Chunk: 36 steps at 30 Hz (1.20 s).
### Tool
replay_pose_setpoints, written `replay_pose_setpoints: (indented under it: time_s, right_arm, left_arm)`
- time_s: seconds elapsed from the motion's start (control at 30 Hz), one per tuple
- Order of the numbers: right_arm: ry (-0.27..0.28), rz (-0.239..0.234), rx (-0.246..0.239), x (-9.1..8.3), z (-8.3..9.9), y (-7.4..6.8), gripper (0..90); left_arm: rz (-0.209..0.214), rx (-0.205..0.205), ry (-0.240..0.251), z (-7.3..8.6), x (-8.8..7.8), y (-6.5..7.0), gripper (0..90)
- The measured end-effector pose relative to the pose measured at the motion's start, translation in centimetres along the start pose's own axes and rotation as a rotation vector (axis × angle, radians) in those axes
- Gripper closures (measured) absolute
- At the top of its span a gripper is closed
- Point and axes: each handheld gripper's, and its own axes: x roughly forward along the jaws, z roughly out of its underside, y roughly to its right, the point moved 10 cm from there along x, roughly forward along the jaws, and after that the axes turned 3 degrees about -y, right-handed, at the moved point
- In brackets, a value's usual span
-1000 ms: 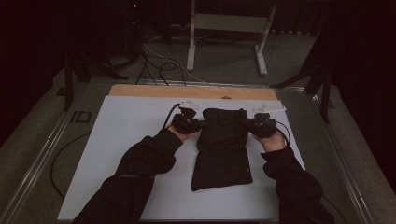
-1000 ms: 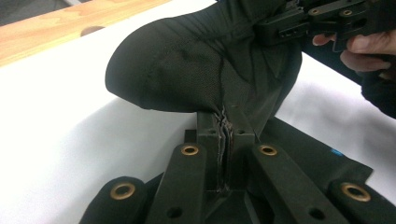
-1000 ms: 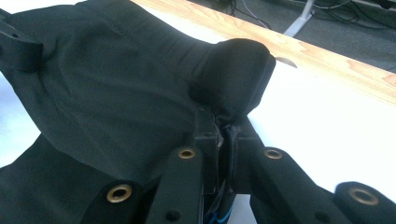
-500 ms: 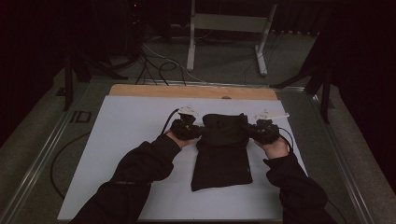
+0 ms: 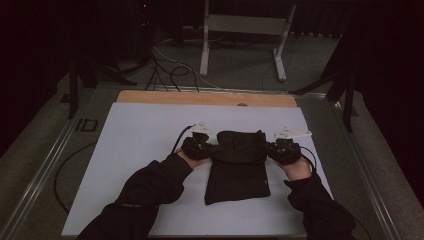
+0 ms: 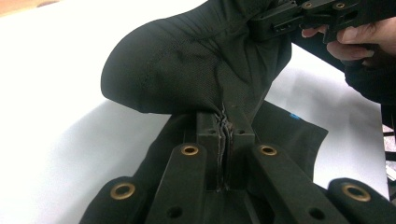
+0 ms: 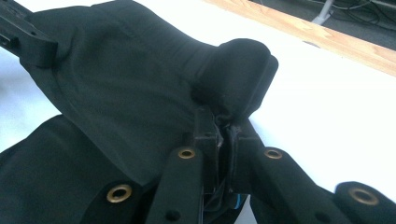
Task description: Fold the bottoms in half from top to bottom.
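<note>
High view: the left gripper and right gripper each hold a far corner of the dark cloth. Compared with half a second and a second ago, both hands have come nearer the person and the far edge of the cloth has travelled with them, so it now doubles over the part still flat on the white sheet. That reads as a fold in progress, far edge towards near edge. Beyond the grippers the sheet is bare up to the wooden strip; the right gripper sits near the sheet's right edge, while the left has plenty of sheet outboard.

Left gripper view: the jaws are pressed together on a gathered pleat of cloth, which balloons up just past the fingertips. The flat layer lies under the jaws. The other gripper clamps the opposite corner farther off.

Right gripper view: the jaws are closed on a bunched corner of cloth, rolled just ahead of the tips; bare sheet lies to their right, with the wooden strip beyond.
</note>
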Motion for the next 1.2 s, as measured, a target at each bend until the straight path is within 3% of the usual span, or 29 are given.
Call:
replay_pose_setpoints:
  time_s: [0.27, 0.4, 0.67, 0.9, 1.2]
  right_arm:
    - [-0.010, -0.008, -0.019, -0.1, 1.4, -1.0, 84.9]
    - [-0.016, -0.021, -0.038, 0.0, 1.8, -1.3, 84.9]
    - [-0.045, -0.048, -0.018, 0.3, 3.6, -2.2, 84.8]
    - [-0.073, -0.062, -0.030, 0.2, 4.7, -2.9, 84.8]
    - [-0.094, -0.076, -0.017, 0.2, 5.7, -3.4, 84.7]
  left_arm:
    - [-0.029, 0.047, -0.013, 1.0, 0.1, 1.1, 87.8]
    - [-0.022, 0.046, -0.010, 1.6, 0.1, 1.7, 87.7]
    - [-0.007, 0.021, -0.012, 3.4, 0.7, 2.5, 87.7]
    - [-0.005, 0.041, -0.024, 4.4, 0.7, 3.3, 87.6]
    - [-0.010, 0.032, -0.041, 5.9, 0.8, 3.8, 87.6]
